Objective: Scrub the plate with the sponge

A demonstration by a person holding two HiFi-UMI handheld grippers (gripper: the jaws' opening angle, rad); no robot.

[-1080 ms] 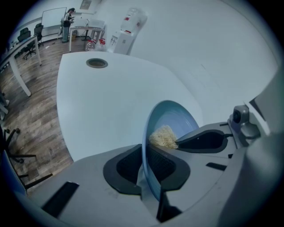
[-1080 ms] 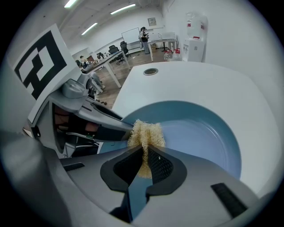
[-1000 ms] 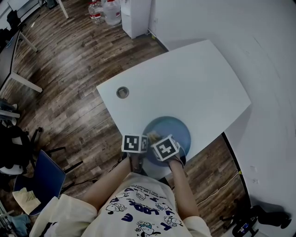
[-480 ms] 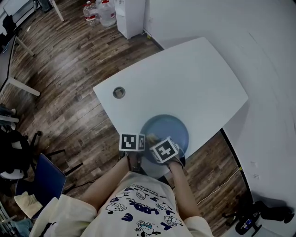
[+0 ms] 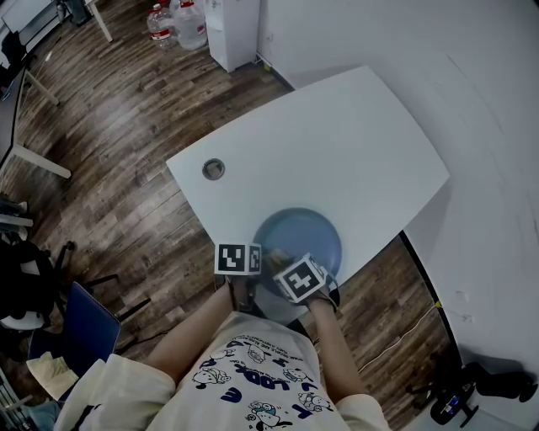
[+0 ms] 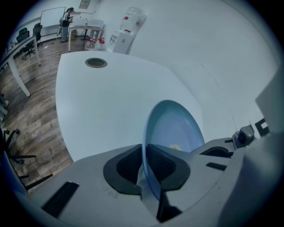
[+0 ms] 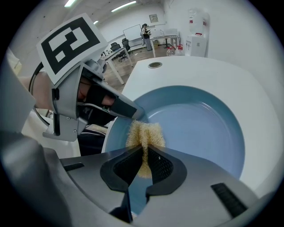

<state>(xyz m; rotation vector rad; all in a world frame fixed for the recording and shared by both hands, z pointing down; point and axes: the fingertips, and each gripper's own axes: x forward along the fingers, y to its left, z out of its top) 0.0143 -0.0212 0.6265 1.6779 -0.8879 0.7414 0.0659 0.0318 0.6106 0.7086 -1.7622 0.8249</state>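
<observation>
A light blue plate (image 5: 301, 236) lies at the near edge of the white table (image 5: 337, 143). My left gripper (image 6: 144, 166) is shut on the plate's near-left rim (image 6: 145, 146), which stands edge-on between the pads. My right gripper (image 7: 144, 163) is shut on a yellow fibrous sponge (image 7: 145, 136) that rests on the plate's inner surface (image 7: 195, 128), close to the left gripper's jaw tip (image 7: 126, 110). In the head view both marker cubes sit side by side over the plate's near edge, left gripper (image 5: 239, 259) and right gripper (image 5: 301, 278).
A round cable grommet (image 5: 213, 169) is set in the table at its far-left part. Wood floor surrounds the table; a blue chair (image 5: 80, 332) stands at the left, water bottles (image 5: 173, 21) and a white cabinet (image 5: 236, 29) farther off.
The head view has shifted slightly. The right gripper with the sponge has slid a little toward the plate's near edge; the left gripper keeps its hold on the rim.
</observation>
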